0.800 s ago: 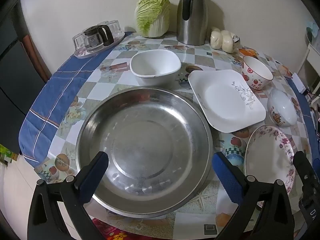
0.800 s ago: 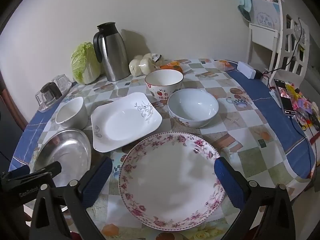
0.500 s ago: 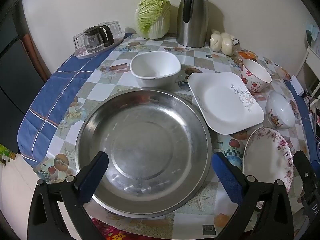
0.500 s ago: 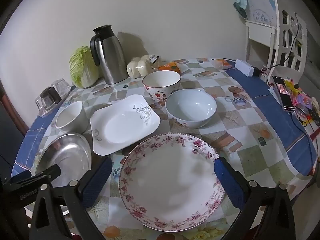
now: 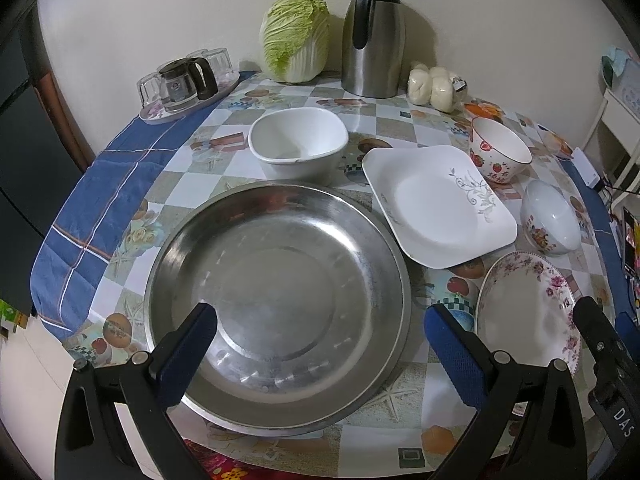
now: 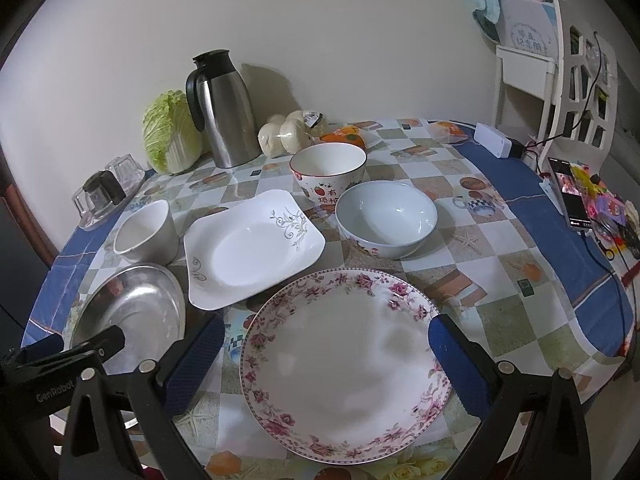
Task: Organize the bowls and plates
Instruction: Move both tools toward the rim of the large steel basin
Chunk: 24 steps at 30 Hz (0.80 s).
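A large steel pan [image 5: 280,304] lies at the table's front left, with my open left gripper [image 5: 320,344] hovering over its near side, empty. A round floral plate [image 6: 344,364] lies at the front right under my open, empty right gripper [image 6: 324,356]. Behind them lie a square white plate [image 6: 252,252], a plain white bowl [image 5: 298,142], a pale bowl with flowers [image 6: 386,218] and a strawberry bowl [image 6: 328,174]. The floral plate [image 5: 528,312] also shows in the left wrist view.
A steel thermos jug [image 5: 374,36], a cabbage [image 5: 296,36] and bagged buns [image 5: 434,84] stand at the back by the wall. A tray with a glass pot and glasses [image 5: 184,84] sits back left. A phone [image 6: 570,194] and a white shelf [image 6: 552,56] are at the right.
Both grippers have drawn back and risen a little, so the table looks slightly farther off. No dish has moved and both grippers stay open.
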Tool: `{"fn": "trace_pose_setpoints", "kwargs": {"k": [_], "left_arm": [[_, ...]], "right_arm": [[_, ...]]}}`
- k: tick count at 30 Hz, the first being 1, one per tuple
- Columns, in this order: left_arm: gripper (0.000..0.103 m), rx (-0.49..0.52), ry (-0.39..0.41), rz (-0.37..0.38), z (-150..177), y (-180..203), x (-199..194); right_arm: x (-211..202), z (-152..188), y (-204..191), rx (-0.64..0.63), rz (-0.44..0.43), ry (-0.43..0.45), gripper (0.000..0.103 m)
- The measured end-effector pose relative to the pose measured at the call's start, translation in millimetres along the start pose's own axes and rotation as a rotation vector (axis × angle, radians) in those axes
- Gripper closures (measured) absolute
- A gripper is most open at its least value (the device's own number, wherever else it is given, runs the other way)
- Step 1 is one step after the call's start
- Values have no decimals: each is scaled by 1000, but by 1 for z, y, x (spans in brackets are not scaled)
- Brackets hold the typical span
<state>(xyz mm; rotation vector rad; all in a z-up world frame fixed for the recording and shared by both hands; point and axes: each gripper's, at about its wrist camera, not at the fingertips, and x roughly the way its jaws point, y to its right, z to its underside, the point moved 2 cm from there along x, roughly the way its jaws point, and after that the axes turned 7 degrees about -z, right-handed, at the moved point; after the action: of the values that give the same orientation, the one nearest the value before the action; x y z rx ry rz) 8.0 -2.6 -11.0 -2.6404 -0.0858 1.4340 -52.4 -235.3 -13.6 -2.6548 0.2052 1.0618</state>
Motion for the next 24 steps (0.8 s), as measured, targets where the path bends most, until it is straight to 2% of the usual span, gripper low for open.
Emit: {"fn": "trace_pose_setpoints", "kwargs": {"k": [2, 4, 6, 24], "left_arm": [[0, -17, 36, 18, 0, 0, -1], [0, -16, 34, 23, -1, 0, -2], [0, -11, 8, 23, 0, 0, -1], [0, -75, -33, 23, 0, -14, 5]], "right_arm": [[0, 0, 0, 0, -1, 0, 0], [0, 0, 0, -1, -1, -2, 0], [0, 0, -1, -3, -1, -2, 0], [2, 0, -4, -15, 3, -5, 0]]}}
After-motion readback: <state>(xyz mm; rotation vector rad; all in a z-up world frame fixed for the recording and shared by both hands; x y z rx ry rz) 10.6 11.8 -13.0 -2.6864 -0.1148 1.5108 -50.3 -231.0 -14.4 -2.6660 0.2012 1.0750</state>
